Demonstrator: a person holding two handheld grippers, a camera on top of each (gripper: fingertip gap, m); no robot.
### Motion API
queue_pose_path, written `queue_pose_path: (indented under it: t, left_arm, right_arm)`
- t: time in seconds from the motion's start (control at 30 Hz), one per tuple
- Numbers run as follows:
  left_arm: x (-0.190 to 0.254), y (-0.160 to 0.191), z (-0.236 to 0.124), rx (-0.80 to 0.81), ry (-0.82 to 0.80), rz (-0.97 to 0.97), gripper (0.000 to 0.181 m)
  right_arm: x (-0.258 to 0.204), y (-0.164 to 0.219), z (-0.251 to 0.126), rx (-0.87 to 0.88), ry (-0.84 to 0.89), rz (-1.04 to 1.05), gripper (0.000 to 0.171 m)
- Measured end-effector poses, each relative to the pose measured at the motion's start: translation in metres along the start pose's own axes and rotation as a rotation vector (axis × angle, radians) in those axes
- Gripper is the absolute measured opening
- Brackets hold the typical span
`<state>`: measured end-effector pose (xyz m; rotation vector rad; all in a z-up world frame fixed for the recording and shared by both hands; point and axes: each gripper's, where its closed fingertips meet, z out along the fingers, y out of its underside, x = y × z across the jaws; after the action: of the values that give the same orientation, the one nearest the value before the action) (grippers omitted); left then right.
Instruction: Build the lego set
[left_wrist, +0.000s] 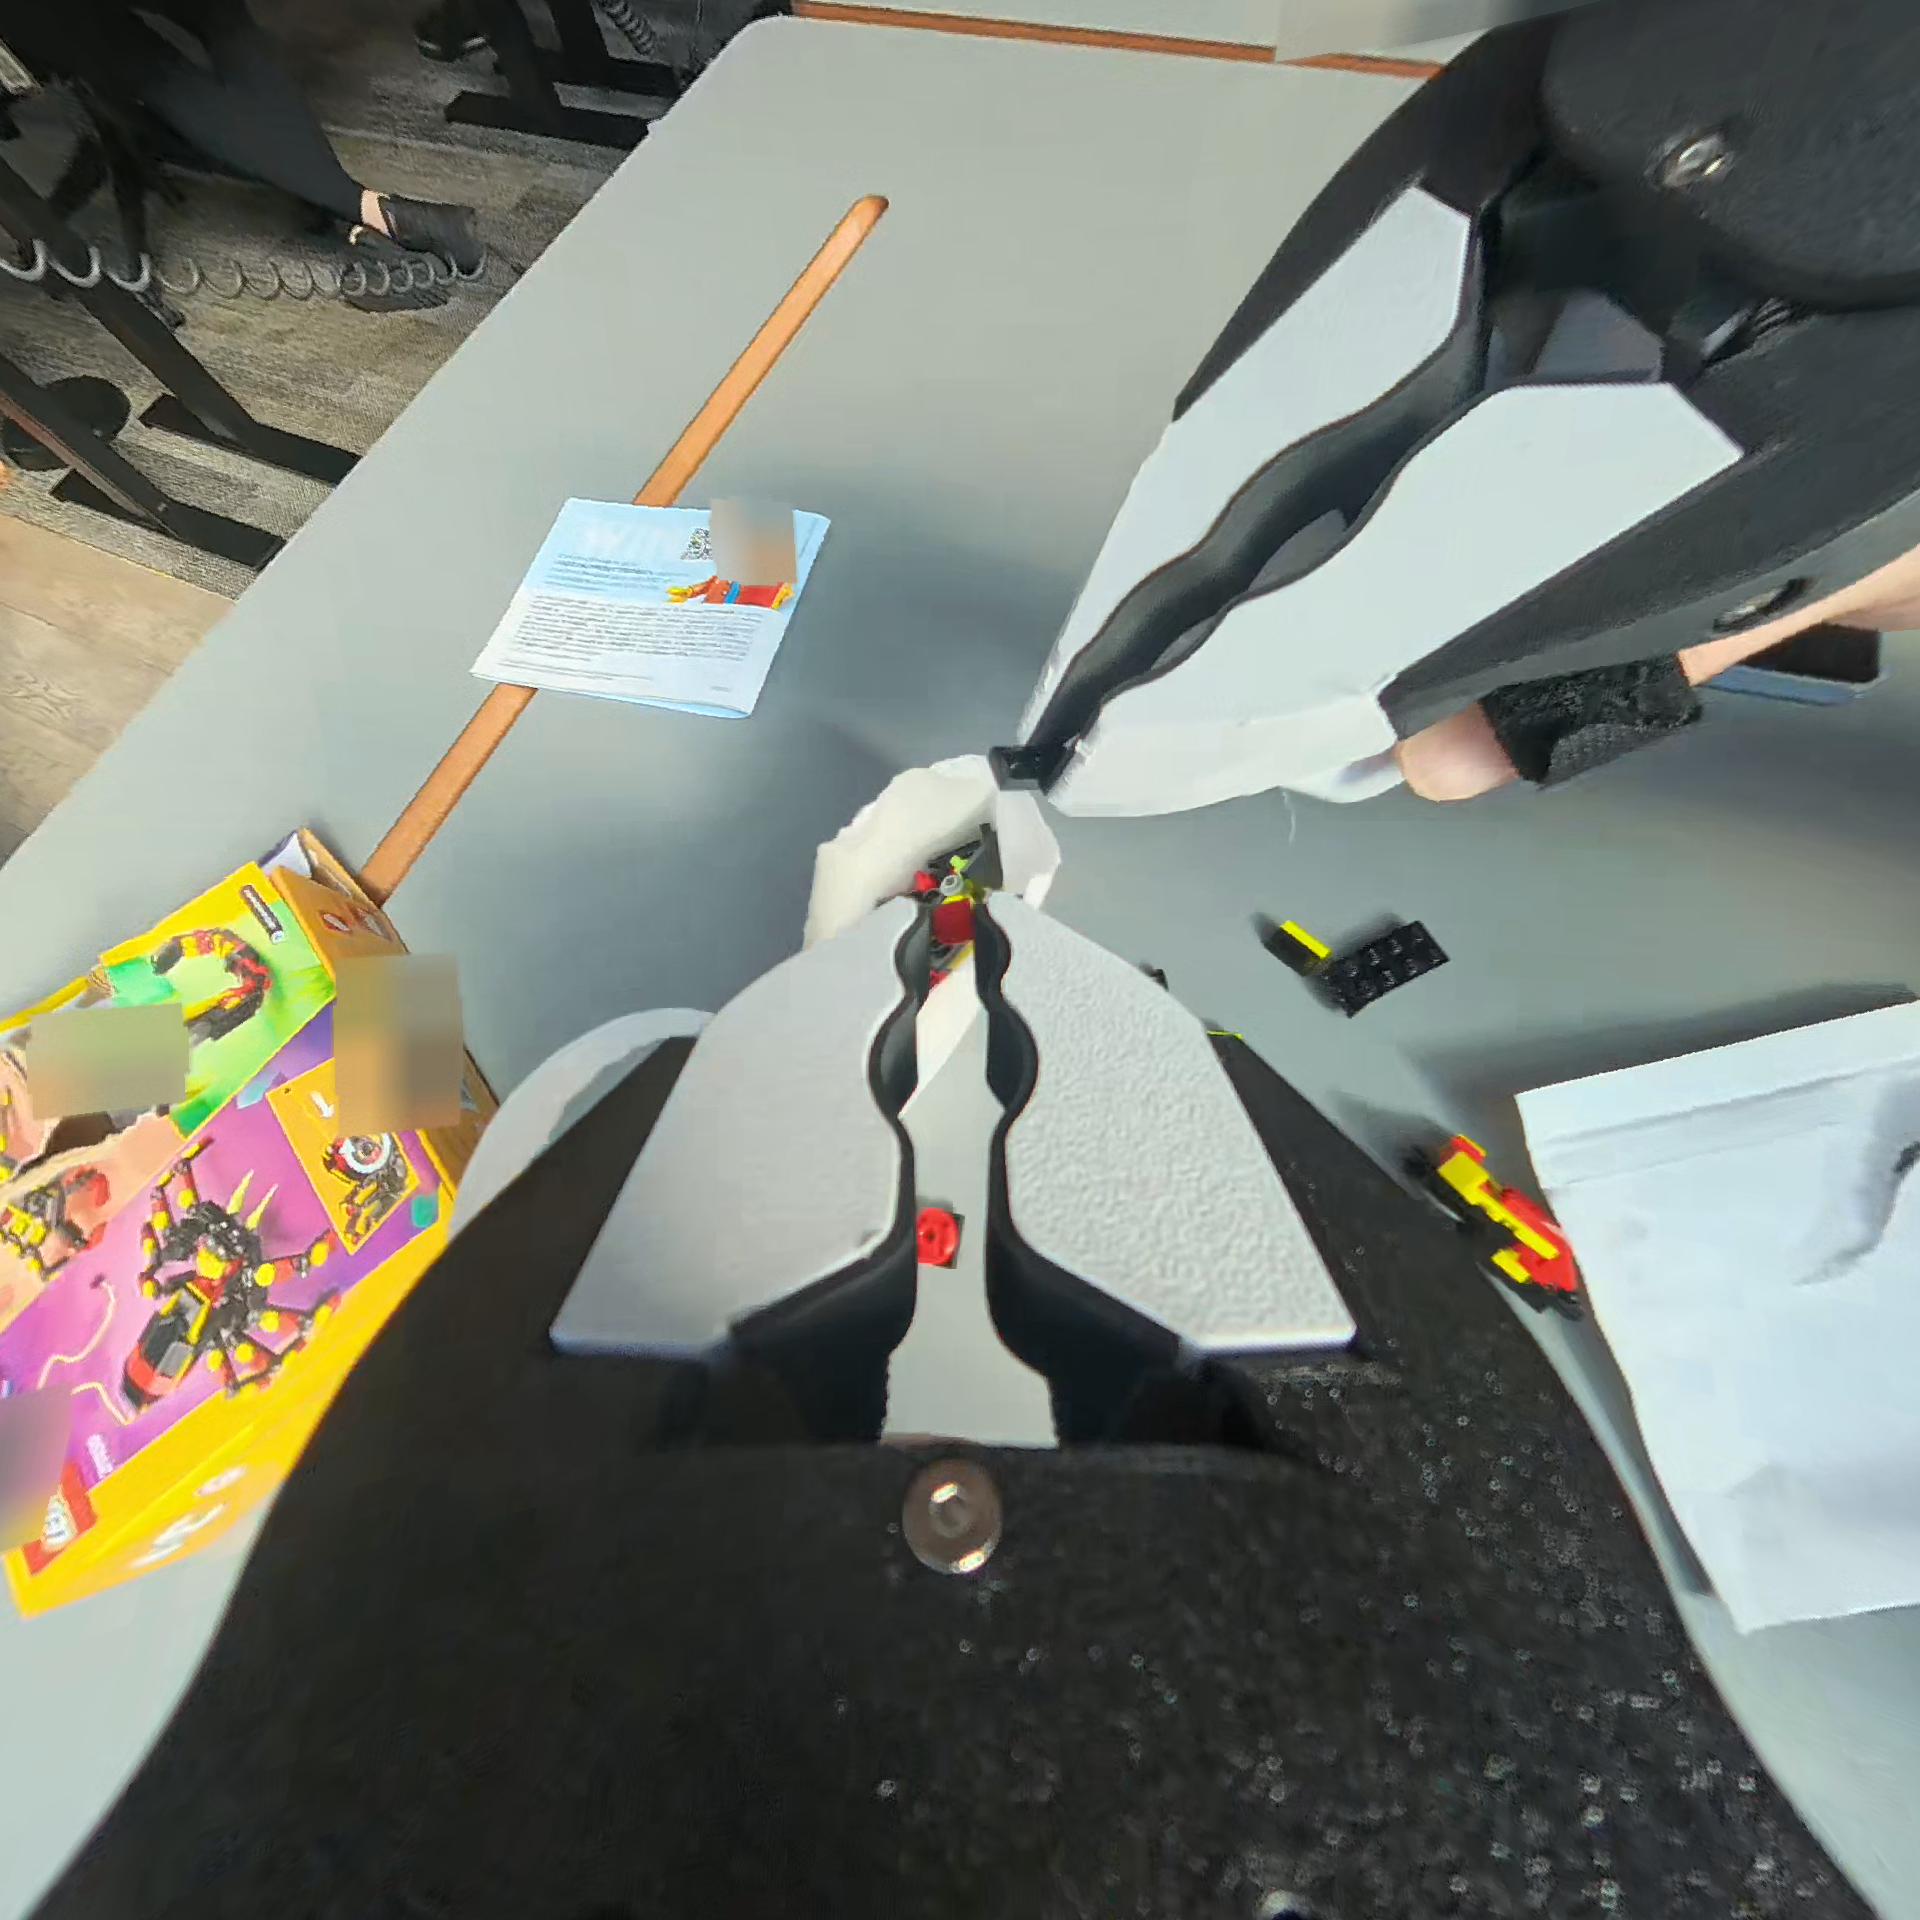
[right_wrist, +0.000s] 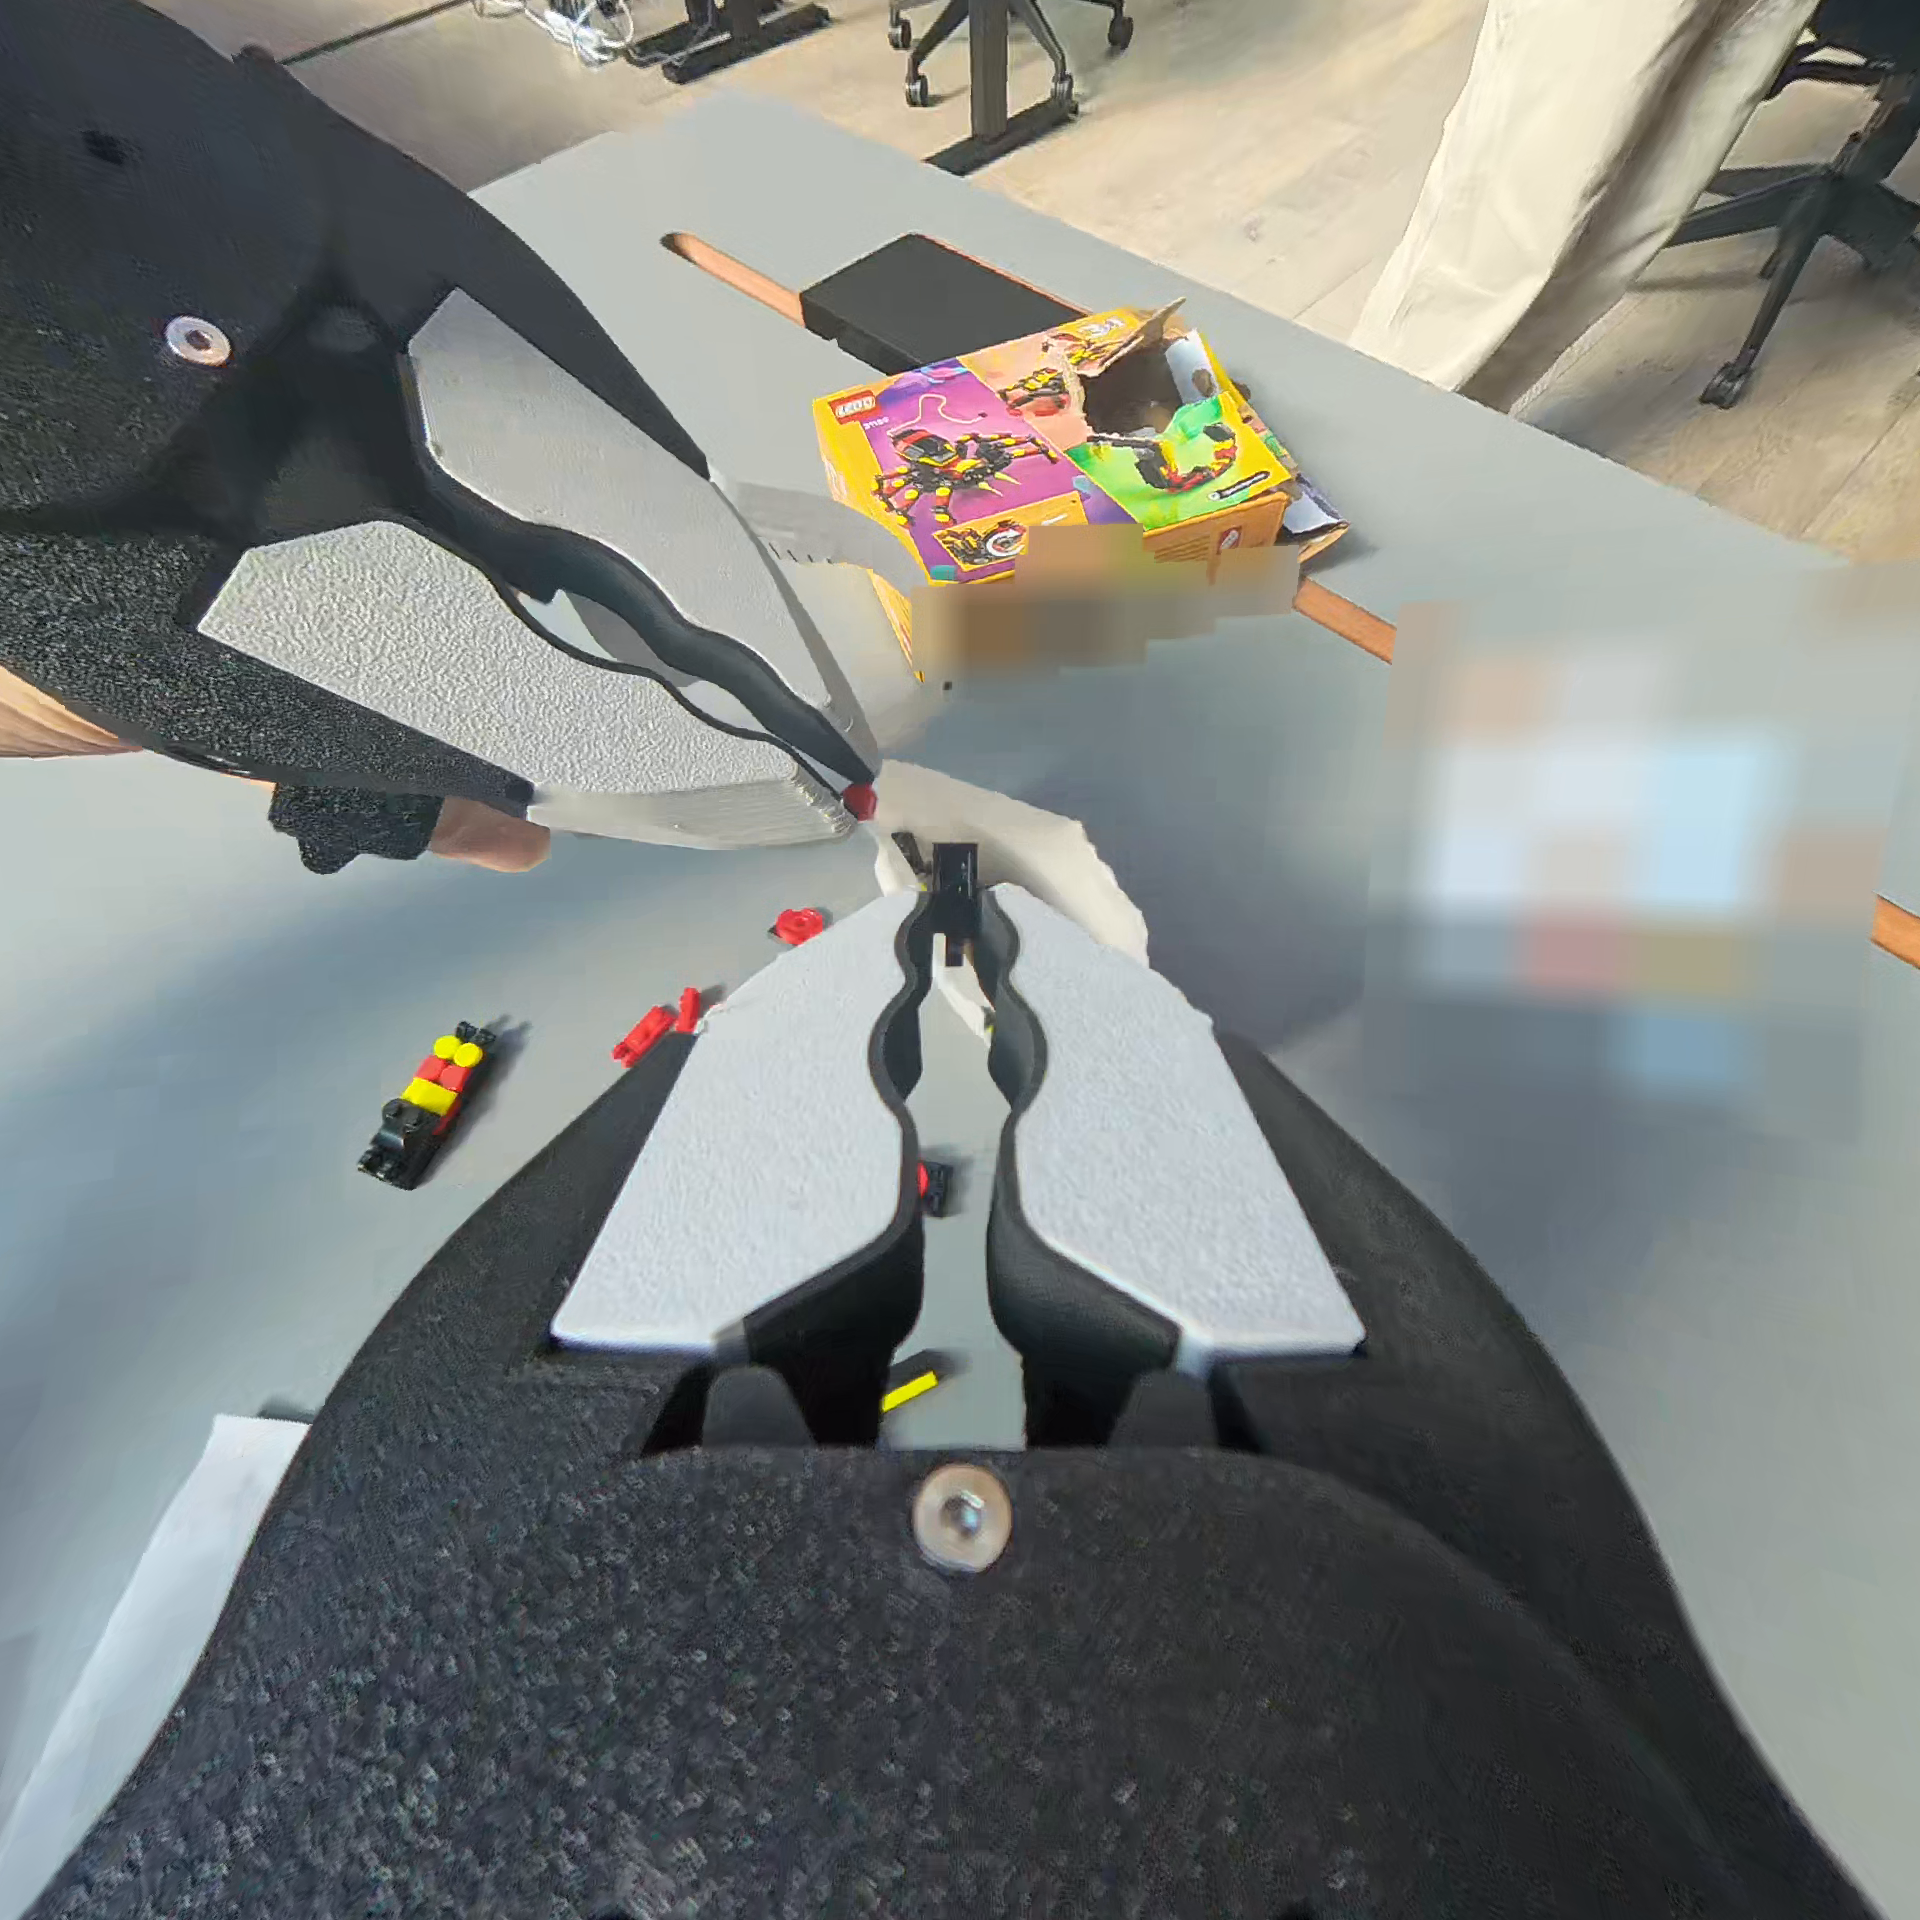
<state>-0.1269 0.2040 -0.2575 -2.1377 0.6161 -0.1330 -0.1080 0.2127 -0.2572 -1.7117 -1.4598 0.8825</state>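
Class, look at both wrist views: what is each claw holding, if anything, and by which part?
The left claw pinches a small red piece at its tips. The right claw grips a small black piece by its lower end; its top sticks out.

Bright, even daylight falls on the grey table (left_wrist: 1039, 343), casting soft shadows under the loose bricks (right_wrist: 426, 1103), while wide-angle distortion smears the frame edges.

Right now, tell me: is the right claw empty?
No, the right claw is shut on a small black piece held at its tips.
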Motion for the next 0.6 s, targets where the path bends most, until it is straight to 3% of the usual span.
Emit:
queue_pose_path:
  t: [0.23,0.33,0.43,0.6]
  left_arm:
    - [-0.015,0.009,0.025,-0.206,0.08,0.424,0.008]
    - [-0.016,0.012,0.029,-0.277,0.159,0.464,0.022]
    - [-0.019,0.007,0.032,-0.28,0.193,0.521,0.03]
    - [-0.006,0.005,0.029,-0.224,0.289,0.545,0.02]
  right_arm:
    - [0.025,0.017,0.024,-0.153,-0.015,-0.182,0.008]
    - [0.027,0.016,0.026,-0.154,-0.042,-0.225,0.008]
    - [0.028,0.015,0.027,-0.166,-0.084,-0.259,0.02]
    - [0.025,0.019,0.032,-0.172,-0.094,-0.333,0.017]
